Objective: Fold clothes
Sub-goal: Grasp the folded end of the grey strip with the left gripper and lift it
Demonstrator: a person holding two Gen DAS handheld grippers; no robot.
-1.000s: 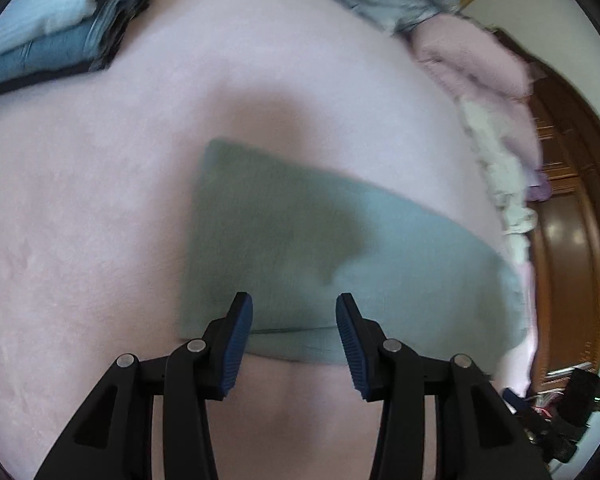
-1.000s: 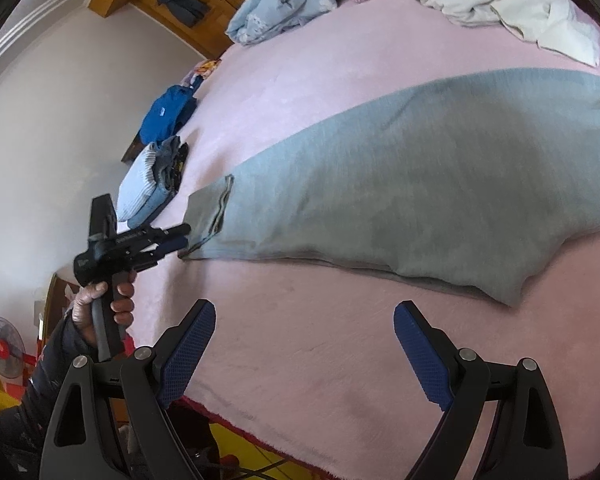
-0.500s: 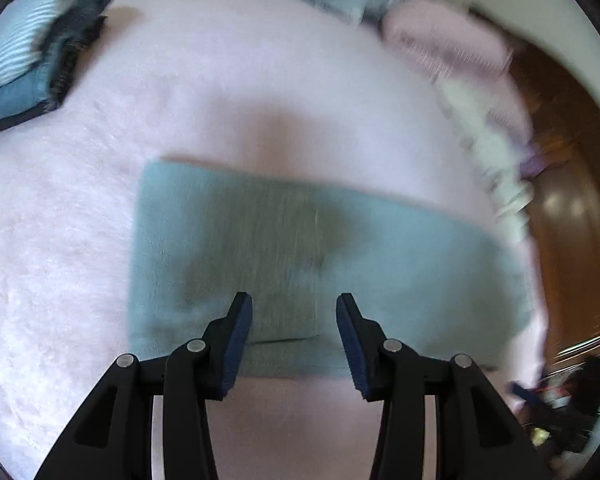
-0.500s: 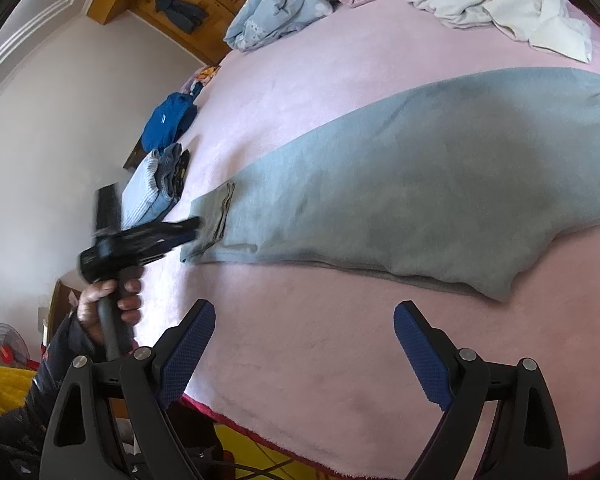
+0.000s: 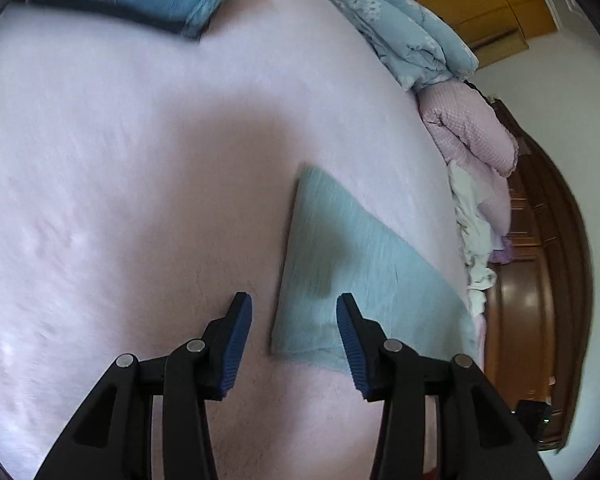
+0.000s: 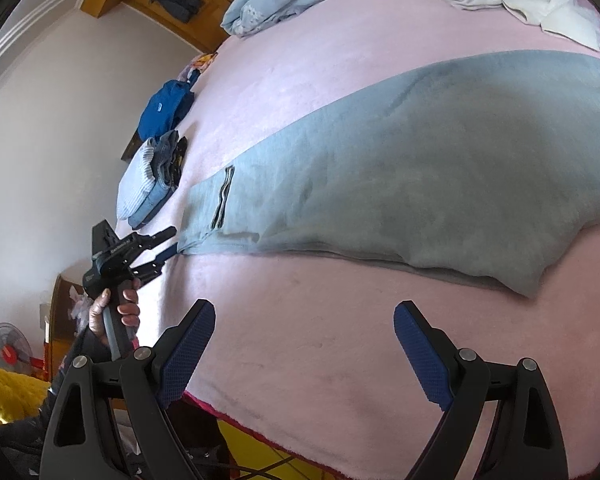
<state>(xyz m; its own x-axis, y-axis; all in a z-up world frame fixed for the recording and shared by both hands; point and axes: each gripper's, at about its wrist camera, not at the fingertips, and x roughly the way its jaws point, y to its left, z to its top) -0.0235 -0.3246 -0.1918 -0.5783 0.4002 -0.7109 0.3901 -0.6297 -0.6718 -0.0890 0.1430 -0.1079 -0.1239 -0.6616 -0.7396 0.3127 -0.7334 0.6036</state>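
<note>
Now the left gripper (image 5: 294,320), fingers partly open and empty, is hovering at the near hem corner of the grey trousers (image 6: 400,168) lying flat on the bed (image 6: 300,320) — soft, limp, light cloth, best pinched there, while the right gripper (image 6: 304,344) is gaping wide, empty.

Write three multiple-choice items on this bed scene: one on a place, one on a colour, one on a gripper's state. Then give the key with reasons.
1. Where does the stack of folded clothes lie relative to the grey-green garment?
A. On top of it
B. Beyond its narrow end, apart from it
C. Under it

2. What colour is the bed cover?
A. Pink
B. Yellow
C. Black

3. How is the left gripper?
A. Shut on the garment
B. Shut on the white cloth
C. Open, nothing pinched

Key: B, bare cover separates the stack from the garment's end; A, pink shows all around the garment; C, its blue pads stand apart at the garment's corner, with cover and cloth visible between them.
</note>
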